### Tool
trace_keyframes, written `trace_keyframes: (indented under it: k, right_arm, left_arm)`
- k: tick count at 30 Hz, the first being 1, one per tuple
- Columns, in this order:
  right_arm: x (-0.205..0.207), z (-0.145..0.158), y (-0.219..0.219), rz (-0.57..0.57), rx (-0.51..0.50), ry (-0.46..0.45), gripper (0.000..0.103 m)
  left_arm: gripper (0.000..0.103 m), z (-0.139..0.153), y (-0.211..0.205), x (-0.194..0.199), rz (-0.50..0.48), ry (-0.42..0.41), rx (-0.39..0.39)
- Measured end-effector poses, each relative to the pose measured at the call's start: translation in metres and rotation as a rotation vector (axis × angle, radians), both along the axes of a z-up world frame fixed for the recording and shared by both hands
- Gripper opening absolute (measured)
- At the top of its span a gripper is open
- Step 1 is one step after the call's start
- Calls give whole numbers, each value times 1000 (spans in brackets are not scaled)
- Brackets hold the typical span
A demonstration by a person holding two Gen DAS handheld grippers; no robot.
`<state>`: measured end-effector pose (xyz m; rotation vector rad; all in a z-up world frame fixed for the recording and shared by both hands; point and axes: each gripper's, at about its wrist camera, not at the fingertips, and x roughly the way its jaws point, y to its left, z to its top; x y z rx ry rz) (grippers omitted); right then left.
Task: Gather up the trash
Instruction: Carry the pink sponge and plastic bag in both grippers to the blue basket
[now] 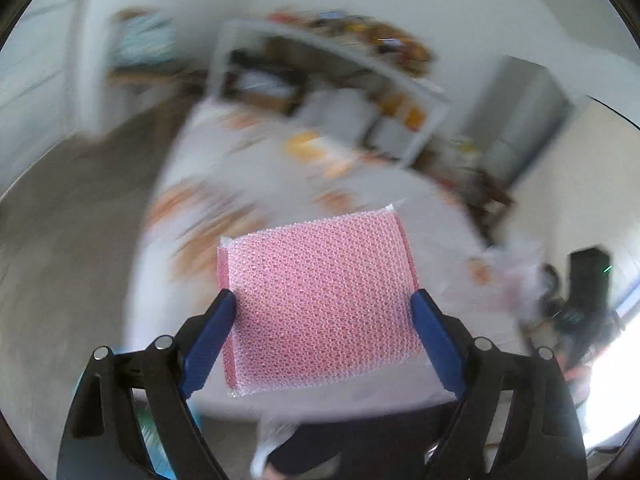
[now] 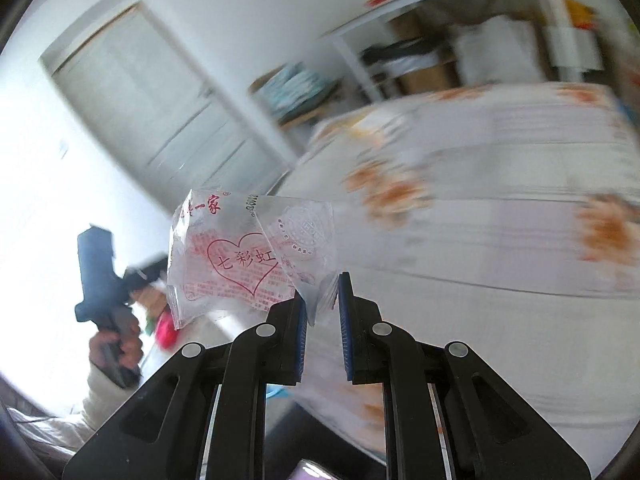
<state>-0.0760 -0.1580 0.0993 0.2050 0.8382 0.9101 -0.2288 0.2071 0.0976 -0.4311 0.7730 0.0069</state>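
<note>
Left wrist view: the left tongs (image 1: 323,309) stand wide, their 2 blue pads gripping the side edges of a pink bubble-wrap pouch (image 1: 320,308), held above the bed (image 1: 248,160).

Right wrist view: the right tongs (image 2: 322,294), nearly pressed together, pinch a clear printed wrapper (image 2: 248,256) by its corner, beside the bed (image 2: 480,240).

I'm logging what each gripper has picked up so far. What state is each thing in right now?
Left gripper: jaws wide, clamped on the pink bubble-wrap pouch.
Pink bubble-wrap pouch: held flat by its two side edges, off the surface.
Right gripper: jaws nearly shut, pinching the clear wrapper.
Clear wrapper: crumpled, red print, held by one corner.
Door: closed.
</note>
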Motion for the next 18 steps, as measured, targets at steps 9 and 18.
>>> trace_keyframes:
  k: [9, 18]
  right_arm:
    - [-20, -8, 135, 237, -57, 11, 13]
    - [-36, -9, 185, 337, -117, -1, 14]
  left_arm:
    - [83, -140, 106, -89, 380, 204, -67]
    - [51, -211, 156, -144, 514, 201, -286]
